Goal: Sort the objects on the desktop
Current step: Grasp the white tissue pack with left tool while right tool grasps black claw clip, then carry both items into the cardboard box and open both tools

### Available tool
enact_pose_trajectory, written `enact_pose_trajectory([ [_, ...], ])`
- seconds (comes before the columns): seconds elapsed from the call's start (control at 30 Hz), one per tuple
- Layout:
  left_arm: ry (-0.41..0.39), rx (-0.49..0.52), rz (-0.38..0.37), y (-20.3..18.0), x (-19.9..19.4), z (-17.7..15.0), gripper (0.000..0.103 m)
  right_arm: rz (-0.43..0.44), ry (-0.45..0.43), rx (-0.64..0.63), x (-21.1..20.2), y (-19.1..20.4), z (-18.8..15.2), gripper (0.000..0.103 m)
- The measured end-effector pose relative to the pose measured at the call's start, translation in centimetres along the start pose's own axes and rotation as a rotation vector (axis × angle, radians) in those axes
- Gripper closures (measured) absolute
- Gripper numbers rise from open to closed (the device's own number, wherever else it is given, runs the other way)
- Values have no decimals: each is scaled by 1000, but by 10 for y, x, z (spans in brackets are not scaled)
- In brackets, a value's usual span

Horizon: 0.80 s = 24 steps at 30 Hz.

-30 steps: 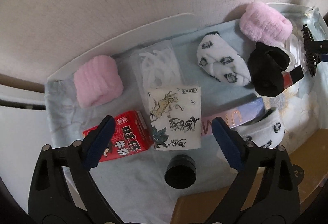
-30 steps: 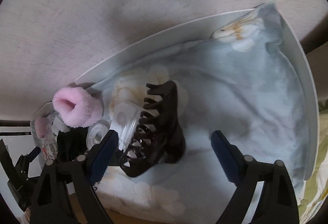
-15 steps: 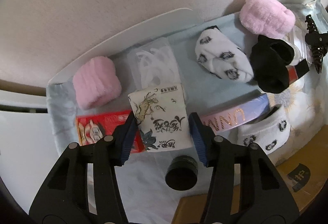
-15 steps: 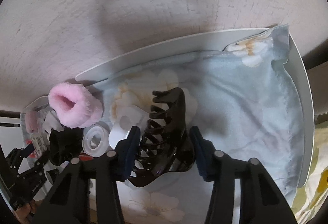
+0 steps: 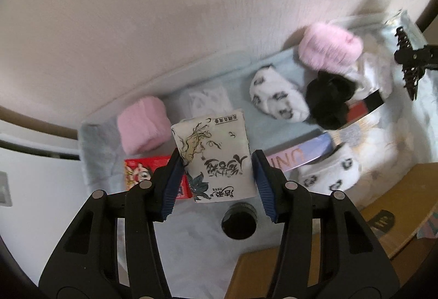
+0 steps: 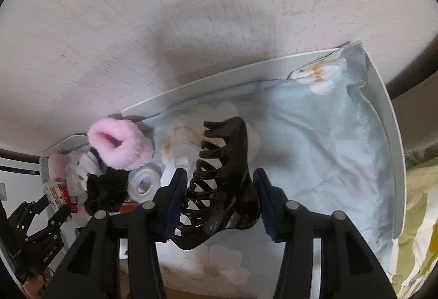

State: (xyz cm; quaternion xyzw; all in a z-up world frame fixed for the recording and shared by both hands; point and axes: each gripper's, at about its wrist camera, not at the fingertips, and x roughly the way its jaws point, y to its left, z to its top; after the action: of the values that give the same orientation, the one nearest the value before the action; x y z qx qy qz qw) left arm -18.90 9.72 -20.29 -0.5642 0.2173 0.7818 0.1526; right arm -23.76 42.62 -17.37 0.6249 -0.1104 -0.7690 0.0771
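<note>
Between clenched left tongs (image 5: 216, 179), Chinese-lettered tissue pack (image 5: 216, 156); between clenched right tongs (image 6: 219, 200), black hair claw (image 6: 221, 184).

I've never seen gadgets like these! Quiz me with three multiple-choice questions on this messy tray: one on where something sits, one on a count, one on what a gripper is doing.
1. Where is the small black round lid?
A. below the printed white tissue pack in the left wrist view
B. on a fluffy pink cuff
C. inside the red carton

2. How many fluffy pink cuffs show in the left wrist view?
A. one
B. two
C. four

3. The right gripper is:
A. empty
B. clamping a sock
C. clamping the dark brown plastic hair claw

Answers: A, the lid lies just under the pack; B, one at left, one at right; C, both pads press the claw.
</note>
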Motion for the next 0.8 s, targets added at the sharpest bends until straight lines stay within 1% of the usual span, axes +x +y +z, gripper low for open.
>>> enact_pose_trajectory([
  [0.17, -67, -21, -15, 5, -38, -8, 56, 34, -47, -15, -47, -3, -16, 57],
  [0.2, -84, -27, -23, -4, -66, -5, 56, 47, -58, -22, -64, 11, -8, 57],
  [0.23, -99, -32, -30, 0, -73, -3, 56, 59, -68, -31, -79, 11, 4, 57],
  [0.27, -119, -38, -39, 6, -82, -1, 56, 70, -84, -42, -92, 10, -1, 57],
  [0.3, -136, -43, -51, 15, -86, -6, 56, 79, -99, -56, -90, 24, -11, 57],
  [0.33, -149, -46, -65, 24, -100, -11, 56, 90, -108, -72, -101, 26, -10, 57],
  [0.37, -162, -46, -84, 24, -109, -15, 56, 113, -122, -98, -117, 29, -19, 57],
  [0.4, -175, -43, -107, 17, -113, -13, 56, 128, -131, -115, -98, 50, -23, 57],
  [0.47, -196, -29, -130, 9, -133, -27, 56, 166, -140, -162, -114, 62, -43, 57],
  [0.5, -207, -24, -132, 8, -141, -29, 56, 172, -140, -177, -109, 72, -49, 57],
  [0.6, -235, -9, -152, 8, -172, -49, 56, 189, -131, -230, -111, 85, -77, 57],
  [0.73, -254, 8, -199, -3, -173, -77, 56, 165, -147, -303, -103, 94, -116, 57],
  [0.8, -228, 13, -209, -11, -165, -91, 55, 153, -150, -343, -99, 94, -130, 57],
])
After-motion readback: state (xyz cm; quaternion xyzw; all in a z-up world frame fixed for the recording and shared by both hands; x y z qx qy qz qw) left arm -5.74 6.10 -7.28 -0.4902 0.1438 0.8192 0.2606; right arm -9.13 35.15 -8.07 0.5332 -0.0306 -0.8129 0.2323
